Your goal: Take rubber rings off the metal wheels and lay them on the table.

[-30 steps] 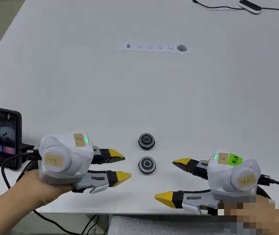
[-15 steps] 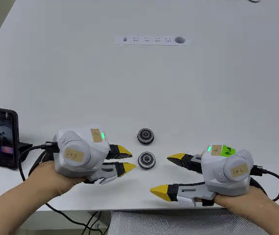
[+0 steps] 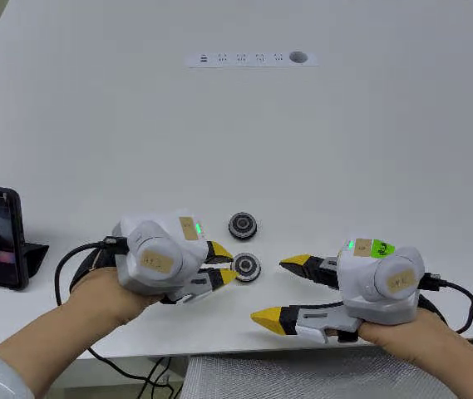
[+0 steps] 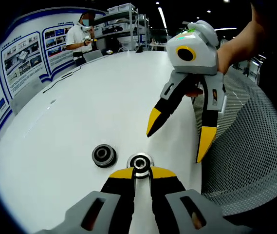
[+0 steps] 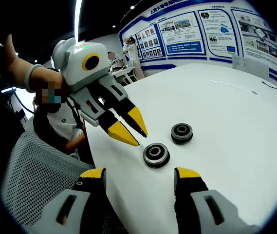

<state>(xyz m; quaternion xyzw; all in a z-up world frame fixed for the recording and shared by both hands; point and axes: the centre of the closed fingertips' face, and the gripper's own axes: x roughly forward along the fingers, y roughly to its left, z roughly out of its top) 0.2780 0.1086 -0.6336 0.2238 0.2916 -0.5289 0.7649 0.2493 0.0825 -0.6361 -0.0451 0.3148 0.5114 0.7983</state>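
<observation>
Near metal wheel (image 3: 246,266), rubber ring (image 3: 256,268) on, at table (image 3: 344,166) front edge: we have moved the left gripper (image 3: 226,263) up to it, jaws narrowed, not clamped. Right gripper (image 3: 276,291) wide apart. Grasp likely next.

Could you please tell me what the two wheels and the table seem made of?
Near wheel: glinting silver hub, likely metal; matte black outer band, probably rubber. Far wheel: same look. Table: smooth white top with faint sheen, perhaps laminate.

- near wheel (image 3: 246,266): metal hub, black rubber ring (image 5: 146,157) on, lying flat, the one farther from the socket strip (image 3: 253,59)
- far wheel (image 3: 243,224): same build, flat, nearer the strip, not touching
</observation>
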